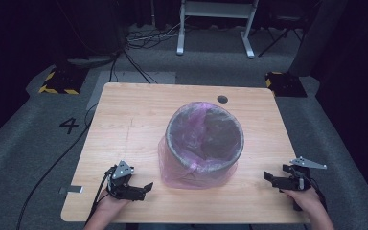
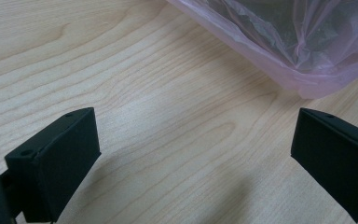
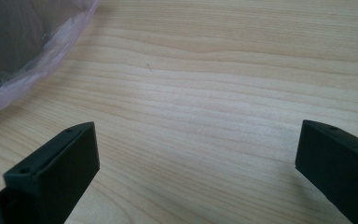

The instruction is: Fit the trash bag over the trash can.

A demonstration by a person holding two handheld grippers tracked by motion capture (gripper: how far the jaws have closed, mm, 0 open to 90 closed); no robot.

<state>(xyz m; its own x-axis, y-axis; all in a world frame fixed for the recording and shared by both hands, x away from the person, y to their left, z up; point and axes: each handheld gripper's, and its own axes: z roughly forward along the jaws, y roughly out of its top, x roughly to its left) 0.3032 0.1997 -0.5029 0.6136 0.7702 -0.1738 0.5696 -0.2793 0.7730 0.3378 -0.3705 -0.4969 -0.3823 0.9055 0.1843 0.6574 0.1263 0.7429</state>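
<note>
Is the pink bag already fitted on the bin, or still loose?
Fitted: the pink bag lines the upright bin, folded over its rim and hanging down the outside to the table.

The pale wooden tabletop (image 1: 124, 124) carried a dark round hole (image 1: 222, 99) near its far edge, and on the grey carpet (image 1: 19, 158) beyond lay a painted number 4 (image 1: 69, 125), black cables (image 1: 134, 62), yellow-striped blocks (image 1: 60, 81) — and a white frame (image 1: 215, 24).
</note>
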